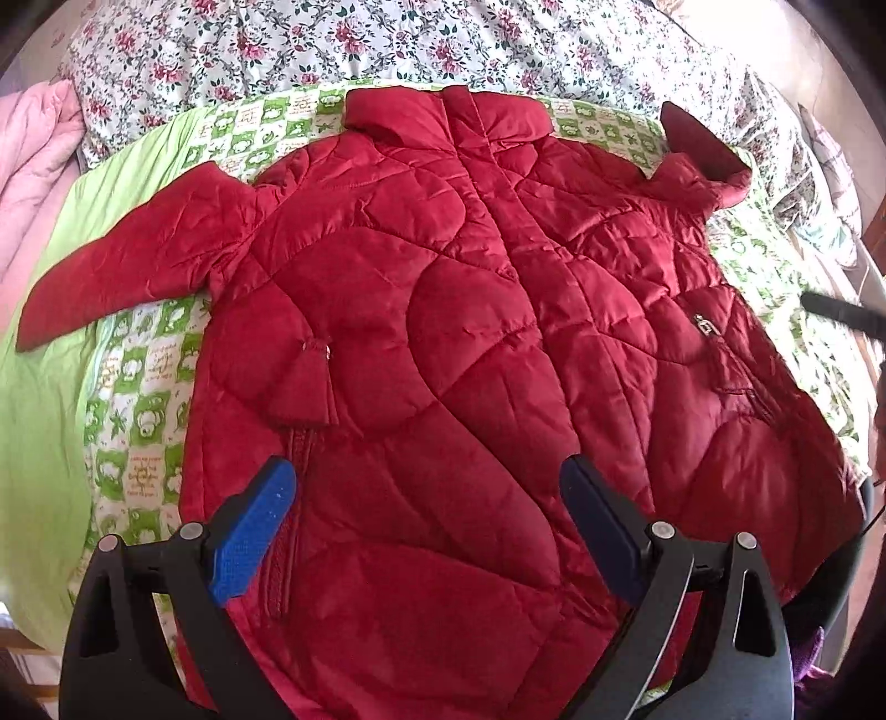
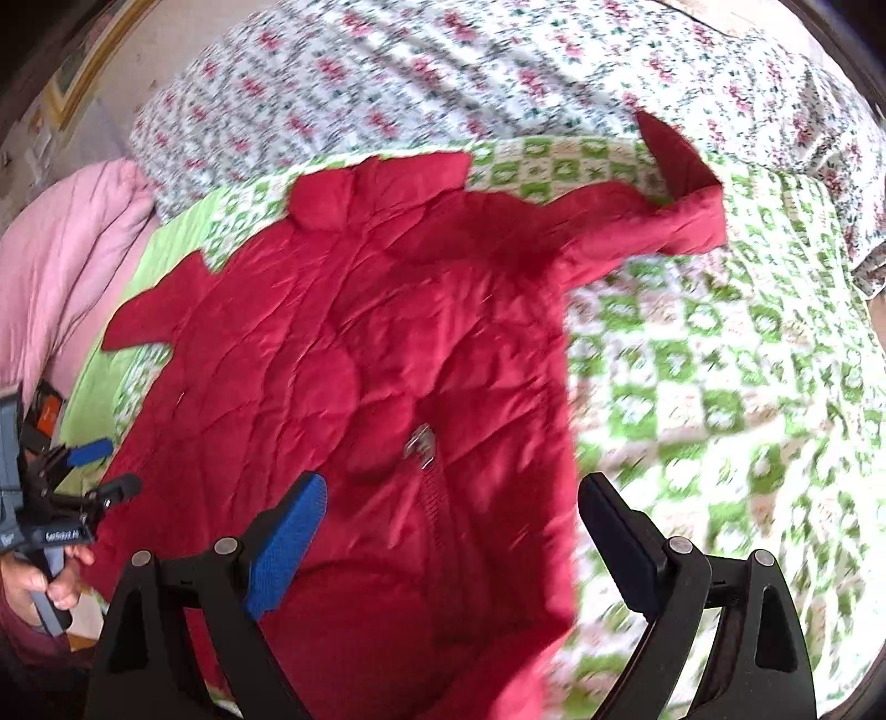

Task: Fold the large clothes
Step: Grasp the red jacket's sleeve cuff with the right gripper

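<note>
A red quilted jacket [image 1: 454, 310] lies spread flat, front up, on a green patterned bed sheet [image 1: 138, 387]. Its collar points away from me. Its left sleeve [image 1: 127, 260] stretches out to the left; its right sleeve [image 1: 703, 166] is bent up at the far right. My left gripper [image 1: 429, 487] is open and empty above the jacket's lower hem. The jacket [image 2: 343, 360] also shows in the blurred right wrist view. My right gripper [image 2: 451, 498] is open and empty above the jacket's right side, near a pocket zipper pull [image 2: 419, 440]. The left gripper [image 2: 83, 471] shows at the left edge there.
A floral quilt [image 1: 387, 39] lies bunched along the far side of the bed. A pink blanket [image 1: 33, 155] lies at the far left. Green patterned sheet [image 2: 720, 387] lies bare to the jacket's right.
</note>
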Tool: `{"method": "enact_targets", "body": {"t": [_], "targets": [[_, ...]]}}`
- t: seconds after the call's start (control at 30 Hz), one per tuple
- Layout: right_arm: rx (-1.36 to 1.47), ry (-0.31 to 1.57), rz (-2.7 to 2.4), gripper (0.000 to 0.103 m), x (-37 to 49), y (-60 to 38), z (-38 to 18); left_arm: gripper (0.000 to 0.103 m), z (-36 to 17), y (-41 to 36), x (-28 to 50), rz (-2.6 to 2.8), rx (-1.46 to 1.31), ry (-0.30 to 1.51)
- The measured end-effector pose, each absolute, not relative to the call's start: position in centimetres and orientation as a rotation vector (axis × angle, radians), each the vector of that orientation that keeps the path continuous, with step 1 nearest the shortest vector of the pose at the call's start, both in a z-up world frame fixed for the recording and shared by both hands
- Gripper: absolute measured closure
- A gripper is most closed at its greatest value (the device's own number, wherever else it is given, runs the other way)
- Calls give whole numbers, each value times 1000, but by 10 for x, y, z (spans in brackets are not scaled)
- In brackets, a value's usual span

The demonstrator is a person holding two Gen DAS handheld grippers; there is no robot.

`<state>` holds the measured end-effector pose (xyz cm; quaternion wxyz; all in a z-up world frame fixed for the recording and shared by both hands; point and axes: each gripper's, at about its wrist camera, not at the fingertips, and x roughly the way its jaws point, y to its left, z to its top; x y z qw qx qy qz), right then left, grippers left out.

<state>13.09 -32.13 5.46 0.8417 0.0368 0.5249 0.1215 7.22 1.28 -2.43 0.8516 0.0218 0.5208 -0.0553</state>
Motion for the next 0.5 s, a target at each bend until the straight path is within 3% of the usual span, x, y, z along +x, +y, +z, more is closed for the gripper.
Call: {"method": "enact_targets", "body": {"t": [0.5], "targets": [[218,981,106,11,253,-415,70,6,-36,26,111,-79,-11,1068]]}}
